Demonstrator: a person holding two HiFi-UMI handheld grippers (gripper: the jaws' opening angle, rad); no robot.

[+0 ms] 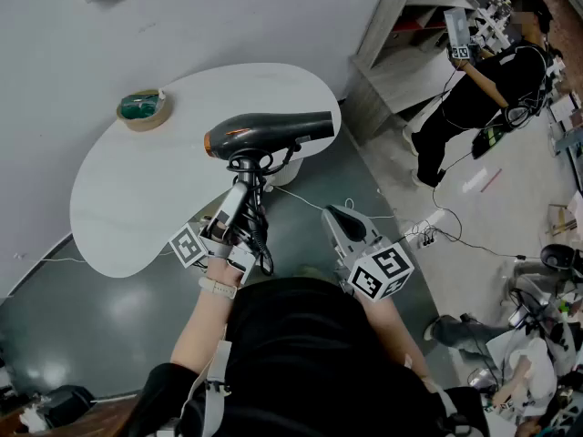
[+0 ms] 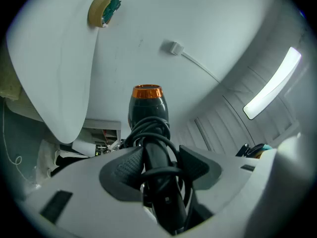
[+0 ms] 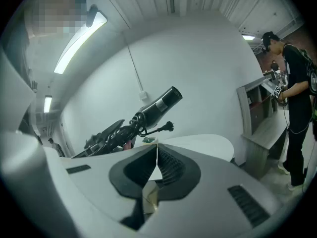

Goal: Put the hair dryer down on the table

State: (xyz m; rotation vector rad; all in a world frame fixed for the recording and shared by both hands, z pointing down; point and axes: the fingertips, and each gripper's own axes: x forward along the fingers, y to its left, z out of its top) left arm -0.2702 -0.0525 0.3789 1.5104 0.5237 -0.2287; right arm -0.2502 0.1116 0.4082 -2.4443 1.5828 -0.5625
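Observation:
A dark grey hair dryer (image 1: 264, 133) with an orange rear ring hangs in the air over the near right part of the white table (image 1: 127, 203), its barrel level and its nozzle pointing right. My left gripper (image 1: 239, 198) is shut on its handle from below, and the black cord is wound around the handle. In the left gripper view the handle (image 2: 157, 167) sits between both pads, with the dryer's body (image 2: 147, 108) beyond. My right gripper (image 1: 342, 221) is shut and empty, off the table's right edge over the floor. The right gripper view shows its jaws (image 3: 157, 150) pressed together and the dryer (image 3: 158, 105) up to the left.
A roll of tape (image 1: 143, 108) lies at the far left of the table. A wooden shelf unit (image 1: 401, 53) stands at the right by the wall, where a person (image 1: 492, 80) in black is standing. Cables and a power strip (image 1: 424, 235) lie on the floor.

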